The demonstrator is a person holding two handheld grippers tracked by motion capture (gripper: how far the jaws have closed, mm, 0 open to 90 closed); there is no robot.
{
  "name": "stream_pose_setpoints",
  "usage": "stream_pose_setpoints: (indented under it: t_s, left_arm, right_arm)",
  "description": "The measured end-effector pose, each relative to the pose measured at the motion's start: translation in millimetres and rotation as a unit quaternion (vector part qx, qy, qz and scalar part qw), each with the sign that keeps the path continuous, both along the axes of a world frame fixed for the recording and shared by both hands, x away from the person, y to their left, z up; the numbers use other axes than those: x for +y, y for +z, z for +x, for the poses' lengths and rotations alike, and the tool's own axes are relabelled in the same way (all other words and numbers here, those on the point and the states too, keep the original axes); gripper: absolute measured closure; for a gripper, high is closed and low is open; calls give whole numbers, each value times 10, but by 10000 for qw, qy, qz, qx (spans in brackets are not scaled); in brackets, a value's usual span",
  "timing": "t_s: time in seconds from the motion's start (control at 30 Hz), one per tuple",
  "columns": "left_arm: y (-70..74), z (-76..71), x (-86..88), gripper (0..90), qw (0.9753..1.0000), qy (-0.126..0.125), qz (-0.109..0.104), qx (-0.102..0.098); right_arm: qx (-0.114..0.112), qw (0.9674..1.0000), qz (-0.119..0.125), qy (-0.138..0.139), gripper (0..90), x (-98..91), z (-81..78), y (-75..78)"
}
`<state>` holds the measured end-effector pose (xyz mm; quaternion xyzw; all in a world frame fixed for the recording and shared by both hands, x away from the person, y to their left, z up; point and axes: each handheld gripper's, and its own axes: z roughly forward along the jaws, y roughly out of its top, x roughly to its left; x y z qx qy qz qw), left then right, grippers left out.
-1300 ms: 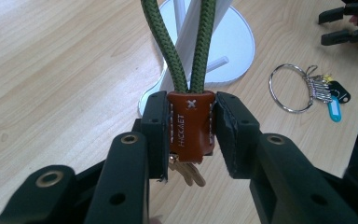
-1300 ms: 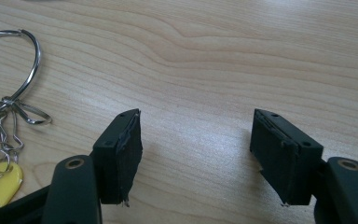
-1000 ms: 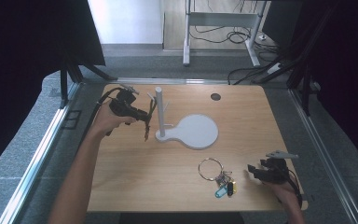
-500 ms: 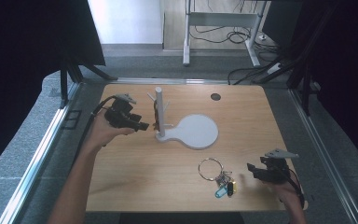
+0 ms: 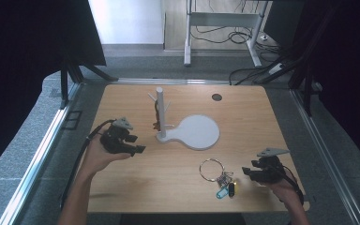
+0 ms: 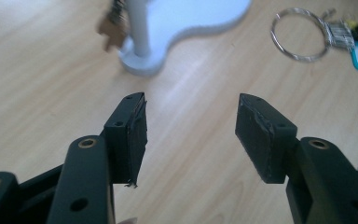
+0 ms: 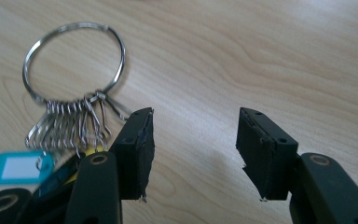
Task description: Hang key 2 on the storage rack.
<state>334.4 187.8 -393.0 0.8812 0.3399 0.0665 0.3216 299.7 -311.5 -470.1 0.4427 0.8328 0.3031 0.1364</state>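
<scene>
A white stand [image 5: 160, 110] with side pegs rises from its flat white base [image 5: 199, 133] at mid-table. A small brown bunch of keys [image 5: 157, 124] hangs from a peg. My left gripper [image 5: 139, 149] hovers left of the stand, and its jaws have just been opening with nothing between them [image 6: 191, 126]. The brown keys [image 6: 112, 25] dangle beside the post [image 6: 137, 28]. A key bunch with a steel ring and a blue tag [image 5: 224, 182] lies front right. My right gripper [image 5: 244, 172] sits just right of it. Its jaws [image 7: 193, 144] have just been closing on nothing, beside the hooks [image 7: 70, 123] and blue tag [image 7: 18, 167].
A dark round hole [image 5: 216, 97] marks the wooden table [image 5: 243, 117] near its far edge. Metal rails run along both sides of the table, and dark curtains hang beyond them. A desk frame and cables stand on the floor behind.
My left gripper has let go at the stand and drawn back toward the near left, its jaws now apart. The brown keys stay on the peg. The right hand has barely shifted.
</scene>
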Motion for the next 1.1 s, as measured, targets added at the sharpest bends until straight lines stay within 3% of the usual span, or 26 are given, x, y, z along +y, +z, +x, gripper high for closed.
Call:
stream_pose_setpoints:
  t_s: [0.13,0.3,0.53,0.57,0.63,0.73,0.77,1.1]
  left_arm:
    - [-112,-96,-23,441,9999,33,120,-30]
    - [-212,-161,9,442,9999,108,40,8]
    - [-438,-246,73,441,9996,240,-10,179]
    - [-502,-265,99,441,9993,312,-76,204]
    - [-553,-261,115,440,9992,298,-6,268]
    - [-559,-269,136,439,9992,343,23,215]
    - [-548,-275,168,439,9990,377,-106,224]
    - [-559,-332,196,438,9988,352,-277,211]
  right_arm:
    - [113,9998,-95,102,498,-18,26,46]
    - [230,9990,-146,354,523,19,58,139]
    - [375,9969,-299,618,550,157,174,291]
    - [476,9961,-329,659,556,192,223,322]
    - [568,9952,-385,695,560,229,269,350]
    - [669,9940,-441,740,568,274,310,379]
    - [790,9928,-510,744,580,333,345,399]
    - [1187,9847,-858,944,614,694,459,369]
